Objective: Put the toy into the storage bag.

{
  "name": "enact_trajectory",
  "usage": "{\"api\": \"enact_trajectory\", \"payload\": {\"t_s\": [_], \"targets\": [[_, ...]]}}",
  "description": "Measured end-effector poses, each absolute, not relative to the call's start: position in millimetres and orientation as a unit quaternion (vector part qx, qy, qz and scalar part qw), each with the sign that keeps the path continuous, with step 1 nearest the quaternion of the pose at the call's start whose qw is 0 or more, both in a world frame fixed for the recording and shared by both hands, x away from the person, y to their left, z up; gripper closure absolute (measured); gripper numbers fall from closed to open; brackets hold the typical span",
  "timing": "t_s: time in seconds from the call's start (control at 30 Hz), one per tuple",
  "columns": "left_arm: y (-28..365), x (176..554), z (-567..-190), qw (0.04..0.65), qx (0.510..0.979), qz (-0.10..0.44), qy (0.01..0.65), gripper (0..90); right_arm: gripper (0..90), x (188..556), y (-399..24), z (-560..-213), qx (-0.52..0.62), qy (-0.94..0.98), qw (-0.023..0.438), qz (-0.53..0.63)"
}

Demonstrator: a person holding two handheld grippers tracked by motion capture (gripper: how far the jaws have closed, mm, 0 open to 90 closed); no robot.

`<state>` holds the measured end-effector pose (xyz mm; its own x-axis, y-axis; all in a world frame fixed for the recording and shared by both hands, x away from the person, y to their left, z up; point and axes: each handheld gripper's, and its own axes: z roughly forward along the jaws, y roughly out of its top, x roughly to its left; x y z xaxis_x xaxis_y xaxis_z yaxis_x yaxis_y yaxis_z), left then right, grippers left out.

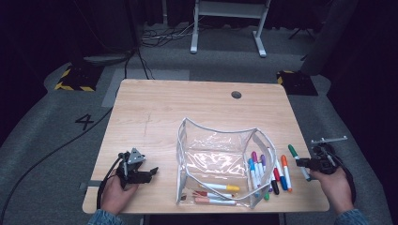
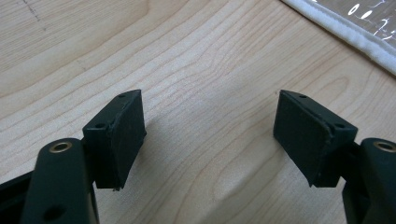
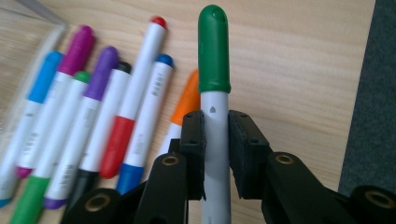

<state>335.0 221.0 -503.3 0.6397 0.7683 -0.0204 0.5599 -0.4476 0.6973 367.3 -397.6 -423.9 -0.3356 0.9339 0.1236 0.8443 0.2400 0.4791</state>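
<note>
Gripping the green-capped marker [image 3: 214,93] by its white barrel, my right tongs [image 3: 215,140] are clenched on it just below the cap, both pads pressed flat against the barrel. I hold it cap-forward so the long axis runs along the jaws; that, I judge, keeps it from swinging as it travels. In the high view the marker sits at the right edge of the counter [image 1: 155,108], pointing up and left from the right tongs [image 1: 305,162], just beside the loose row of markers [image 1: 280,171] lying against the outer wall of the clear pouch [image 1: 213,154].

The pouch stands open-topped near the middle of the counter, its white-trimmed rim spread wide, presumably so pens can be dropped in from above. Several markers already lie inside it near its front edge; whether any touch one another I cannot tell.

My left tongs [image 2: 208,140] are released, jaws well apart over bare wood with nothing between them. They rest to the left of the pouch, whose white trim [image 2: 345,35] shows at the upper right of the left gripper view, near enough, I judge, to steady it if needed.
</note>
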Motion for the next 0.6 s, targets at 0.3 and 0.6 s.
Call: {"api": "enact_trajectory", "payload": {"t_s": [0.3, 0.6], "targets": [[220.8, 334.9, -503.4, 0.346, 0.836, 0.15, 0.398, 25.2, 76.5, 352.6, -373.2, -358.4, 0.51, 0.795, 0.11, 0.31], [221.0, 335.0, -503.3, 0.345, 0.837, 0.151, 0.397, 25.2, 76.5, 338.5, -347.8, -313.4, 0.46, 0.818, 0.124, 0.323]]}}
